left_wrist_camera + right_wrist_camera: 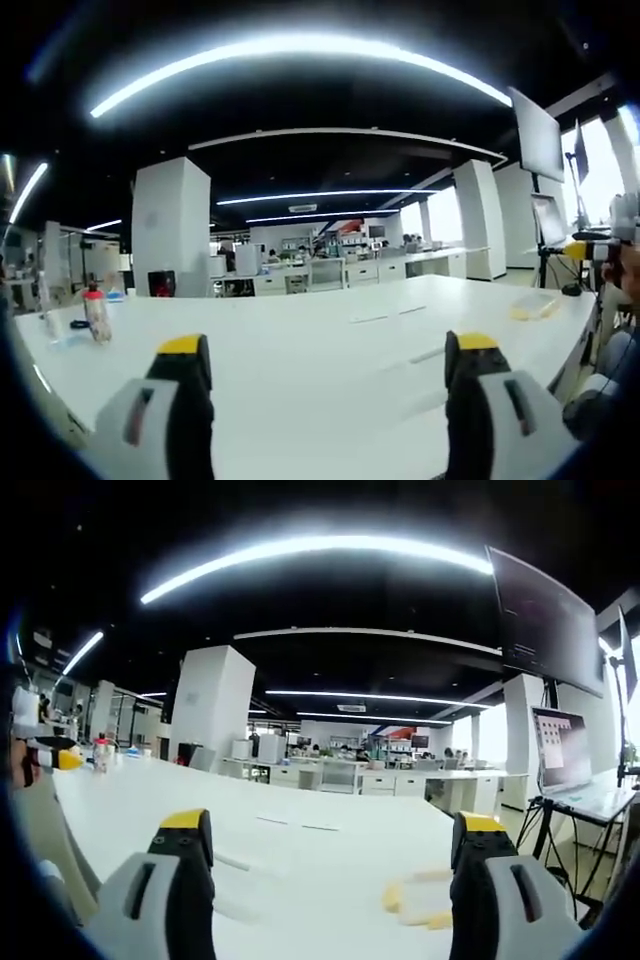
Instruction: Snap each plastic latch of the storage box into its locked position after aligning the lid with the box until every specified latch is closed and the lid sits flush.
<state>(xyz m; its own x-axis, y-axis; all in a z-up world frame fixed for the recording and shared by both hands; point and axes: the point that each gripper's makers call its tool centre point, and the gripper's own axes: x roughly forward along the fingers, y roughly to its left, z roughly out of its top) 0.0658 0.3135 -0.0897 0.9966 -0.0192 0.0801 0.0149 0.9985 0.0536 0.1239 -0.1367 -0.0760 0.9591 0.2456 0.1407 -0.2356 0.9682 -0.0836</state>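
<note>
Over the white tabletop [330, 340] we hold both tongs up and level, looking across the office, not down at any work. Left tongs [330, 365] stand wide with nothing between the jaws; right tongs [330, 845] the same, wide and empty. We can't locate the storage box or its lid from either view, so latch state is unknown.

Risks from here:
- We drop in blind and miss the lid alignment, then snap a latch on a skewed lid, so it won't sit flush.
- The left tongs' path crosses a bottle with a red cap [96, 312] standing near the far left edge; a wide sweep could tip it.
- Some yellow bits [415, 905] lie just ahead of the right tongs; we could drag them along.
</note>
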